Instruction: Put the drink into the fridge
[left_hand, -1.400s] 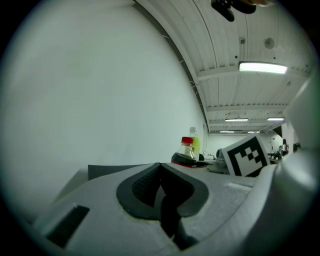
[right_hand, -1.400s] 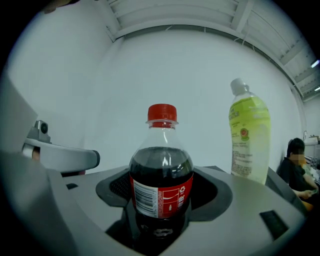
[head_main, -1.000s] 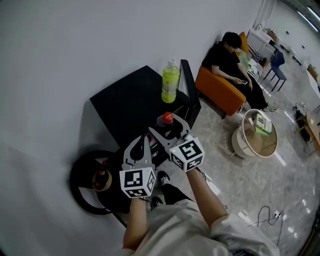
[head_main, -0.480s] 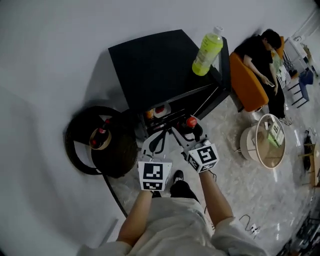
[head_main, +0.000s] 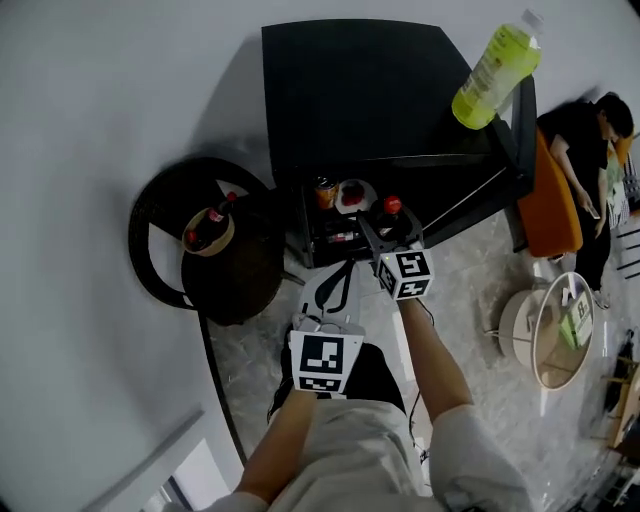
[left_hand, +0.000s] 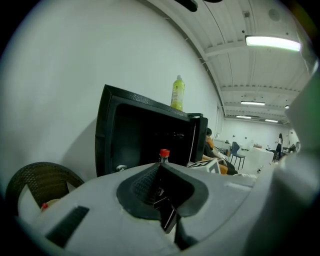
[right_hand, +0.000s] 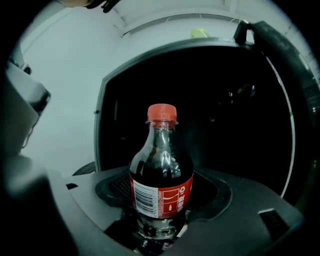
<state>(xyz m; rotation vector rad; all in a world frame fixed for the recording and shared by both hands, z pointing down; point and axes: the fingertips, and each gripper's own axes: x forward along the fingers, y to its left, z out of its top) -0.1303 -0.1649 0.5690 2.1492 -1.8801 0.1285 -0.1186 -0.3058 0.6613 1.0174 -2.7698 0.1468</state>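
While the head view looks down on the open black fridge, the right gripper holds the cola bottle upright at the fridge's opening. The left gripper hangs lower, apart from the fridge. A green bottle stands on the fridge's top, and a dark round wicker chair sits beside the fridge.

From the left gripper view, the left gripper has its jaws drawn together on nothing; beyond them show the cola bottle's red cap, the fridge and the green bottle.

From the right gripper view, the right gripper has its jaws clamped on the cola bottle low on its body, with the dark inside of the fridge behind.
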